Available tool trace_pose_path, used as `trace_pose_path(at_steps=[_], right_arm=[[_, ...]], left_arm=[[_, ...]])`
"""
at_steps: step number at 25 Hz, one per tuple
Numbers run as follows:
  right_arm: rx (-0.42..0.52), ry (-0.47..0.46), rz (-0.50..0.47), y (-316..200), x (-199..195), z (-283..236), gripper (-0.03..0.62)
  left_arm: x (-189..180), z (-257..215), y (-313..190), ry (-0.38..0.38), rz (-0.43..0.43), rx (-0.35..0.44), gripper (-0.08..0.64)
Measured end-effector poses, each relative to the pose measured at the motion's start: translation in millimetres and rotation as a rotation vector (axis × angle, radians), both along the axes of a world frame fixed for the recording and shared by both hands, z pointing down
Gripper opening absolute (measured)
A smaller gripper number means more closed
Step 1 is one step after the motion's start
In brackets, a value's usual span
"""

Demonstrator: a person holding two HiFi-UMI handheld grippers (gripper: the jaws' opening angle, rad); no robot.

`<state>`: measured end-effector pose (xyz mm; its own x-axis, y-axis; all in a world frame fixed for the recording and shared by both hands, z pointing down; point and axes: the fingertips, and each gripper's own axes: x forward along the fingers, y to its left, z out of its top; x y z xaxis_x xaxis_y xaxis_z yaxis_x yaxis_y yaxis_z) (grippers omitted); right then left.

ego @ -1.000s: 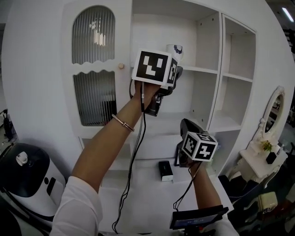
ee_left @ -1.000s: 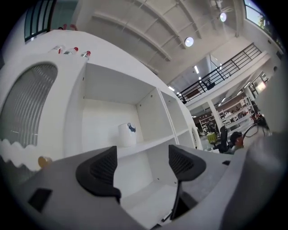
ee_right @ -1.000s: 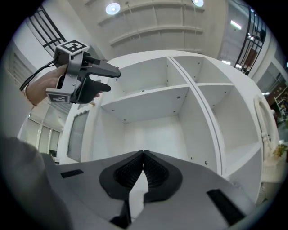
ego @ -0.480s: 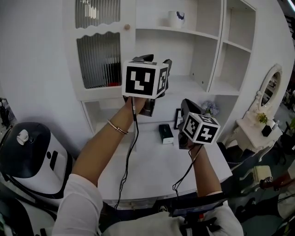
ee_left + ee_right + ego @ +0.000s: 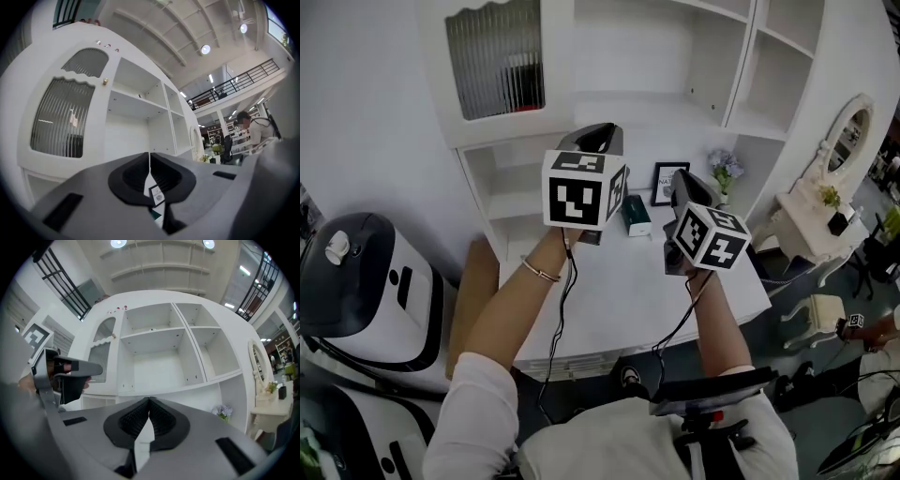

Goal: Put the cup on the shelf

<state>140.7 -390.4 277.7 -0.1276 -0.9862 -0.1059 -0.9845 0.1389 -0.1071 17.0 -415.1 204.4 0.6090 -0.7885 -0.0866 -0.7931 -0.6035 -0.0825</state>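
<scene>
**Claws clenched and empty before the shelf cabinet**

Both claws hang over the white bench (image 5: 619,300) that juts from the foot of the shelf cabinet (image 5: 741,84), and each points towards that cabinet. The left claw (image 5: 149,157) is clenched. Its jaws have just been closing, and the tips now meet with nothing between the pads. Only a labelled scrap of something on the bench shows through the gap low behind them. The right claw (image 5: 149,400) is likewise clenched tip to tip on nothing. It sits to the right of the left one, further from the cabinet's ribbed glass door (image 5: 497,56).

Three things sit on the bench close under the cabinet's lower open shelves. One looks like a small dark box (image 5: 636,216), though the head view is too coarse to be sure. Just beside it a black picture frame (image 5: 670,183) stands upright, with a small bunch of pale flowers (image 5: 724,169) further right.

The cup cannot be made out anywhere. The head view cuts off the cabinet's upper shelves, and neither gripper view shows it clearly on the shelves they take in.
</scene>
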Motion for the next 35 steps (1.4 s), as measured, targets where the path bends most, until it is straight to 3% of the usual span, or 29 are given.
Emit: trace_pose_path(at_steps=[7, 16, 20, 27, 35], right_arm=[[0.023, 0.069, 0.045, 26, -3, 13, 0.021], [-0.037, 0.059, 0.111, 72, 7, 52, 0.021], [-0.036, 0.064, 0.135, 79, 9, 63, 0.021], [-0.05, 0.033, 0.113, 80, 14, 90, 0.021], [-0.053, 0.027, 0.039, 76, 36, 88, 0.021]], left_arm=[[-10, 58, 30, 0.002, 0.001, 0.037, 0.008], [-22, 115, 64, 0.029, 0.011, -0.015, 0.008], [-38, 132, 70, 0.056, -0.039, -0.035, 0.008], [-44, 164, 79, 0.022, -0.123, -0.07, 0.008], [-24, 202, 87, 0.059, -0.218, -0.209, 0.008]])
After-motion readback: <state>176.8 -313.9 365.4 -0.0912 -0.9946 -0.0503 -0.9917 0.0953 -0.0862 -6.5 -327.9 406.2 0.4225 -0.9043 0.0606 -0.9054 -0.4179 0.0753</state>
